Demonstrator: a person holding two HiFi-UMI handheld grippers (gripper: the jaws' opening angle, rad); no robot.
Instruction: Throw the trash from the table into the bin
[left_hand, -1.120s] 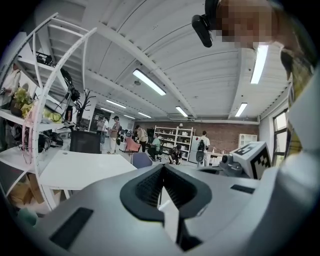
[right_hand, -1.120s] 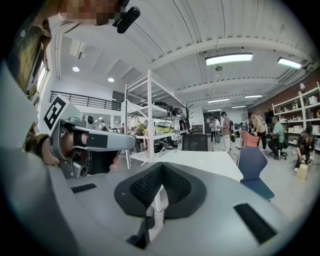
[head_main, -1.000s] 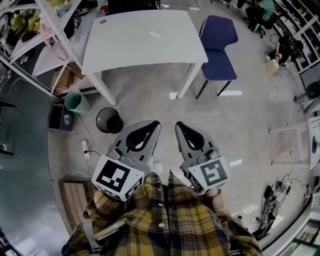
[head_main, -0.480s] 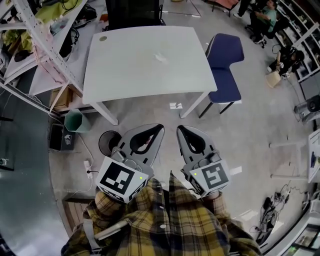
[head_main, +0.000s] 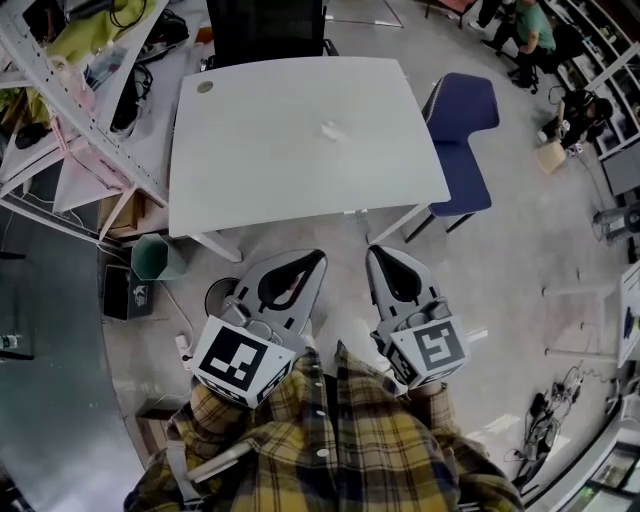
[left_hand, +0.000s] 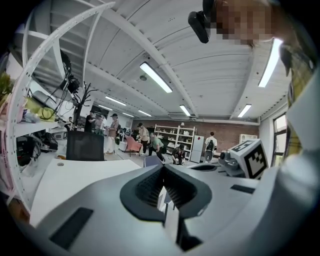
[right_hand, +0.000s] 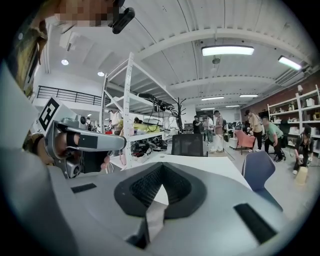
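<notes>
Grey plastic left gripper and right gripper are held side by side, each with jaws closed on nothing, a dark round bin sits on the floor just left of them, and beyond, a small crumpled white scrap lies near the middle of the white table.
</notes>
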